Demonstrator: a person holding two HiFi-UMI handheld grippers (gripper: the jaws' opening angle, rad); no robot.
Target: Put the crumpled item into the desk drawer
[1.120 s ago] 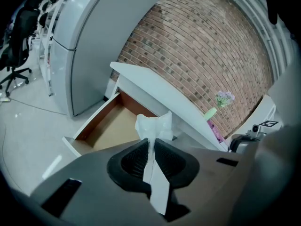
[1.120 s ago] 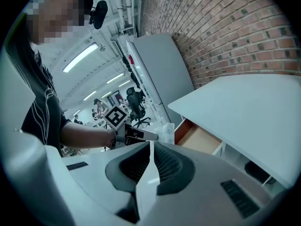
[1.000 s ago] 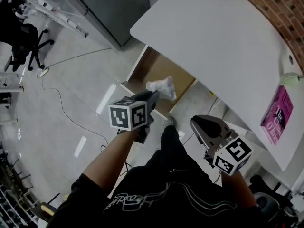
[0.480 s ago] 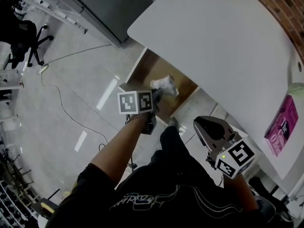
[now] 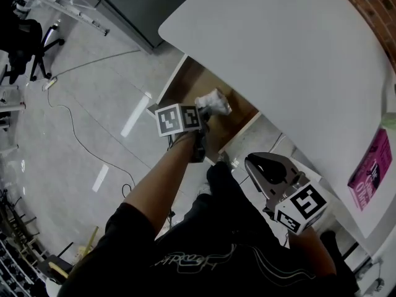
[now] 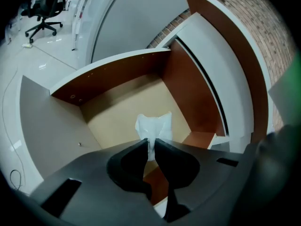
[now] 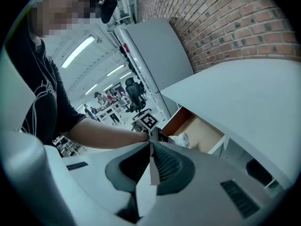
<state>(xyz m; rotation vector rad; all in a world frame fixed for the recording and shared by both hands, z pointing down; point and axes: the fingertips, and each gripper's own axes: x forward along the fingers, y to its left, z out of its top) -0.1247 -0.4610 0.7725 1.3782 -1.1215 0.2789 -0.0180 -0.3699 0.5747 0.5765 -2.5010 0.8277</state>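
Observation:
The crumpled item (image 5: 214,101) is a white wad, pinched by one thin corner between the jaws of my left gripper (image 5: 205,112). It hangs over the open desk drawer (image 5: 183,81), above the tan bottom (image 6: 123,113) near the right-hand side. In the left gripper view the crumpled item (image 6: 153,125) sticks out past my left gripper (image 6: 151,144). My right gripper (image 5: 265,169) hovers lower right, away from the drawer, jaws together and empty. From the right gripper view (image 7: 151,147) the crumpled item (image 7: 181,140) and drawer (image 7: 201,126) lie ahead.
The white desk top (image 5: 291,54) overhangs the drawer's back. A pink book (image 5: 373,171) lies at the desk's right end. A grey cabinet (image 5: 139,5) stands to the left, with an office chair (image 5: 25,45) and a floor cable (image 5: 71,116) beyond. Brick wall (image 7: 225,27) behind.
My left gripper has carried the crumpled item forward from the drawer's front edge to over its inside. My right gripper has stayed about where it was.

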